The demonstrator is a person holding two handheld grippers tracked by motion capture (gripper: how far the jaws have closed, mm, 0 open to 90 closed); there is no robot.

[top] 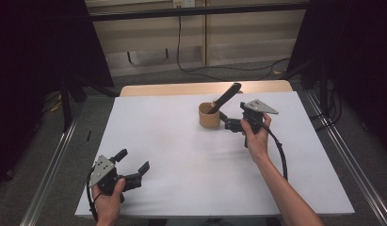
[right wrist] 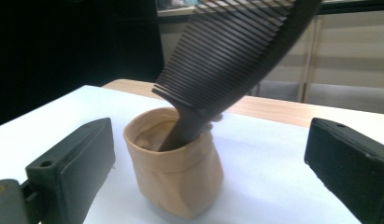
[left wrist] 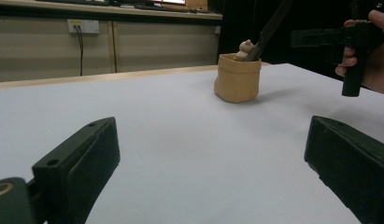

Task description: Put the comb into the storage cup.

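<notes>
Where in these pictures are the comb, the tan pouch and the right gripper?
comb (right wrist: pixel 236 51), right gripper view, on its teeth.
tan pouch (top: pixel 208 117), high view, on its front wall.
right gripper (top: pixel 225 120), high view, midway between its fingertips.

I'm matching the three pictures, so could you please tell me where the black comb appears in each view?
High view: black comb right of centre, leaning out of the tan pouch.
Left gripper view: comb top, right of centre.
Right gripper view: comb upper centre, teeth facing left.
Shared landmark: the tan pouch.
</notes>
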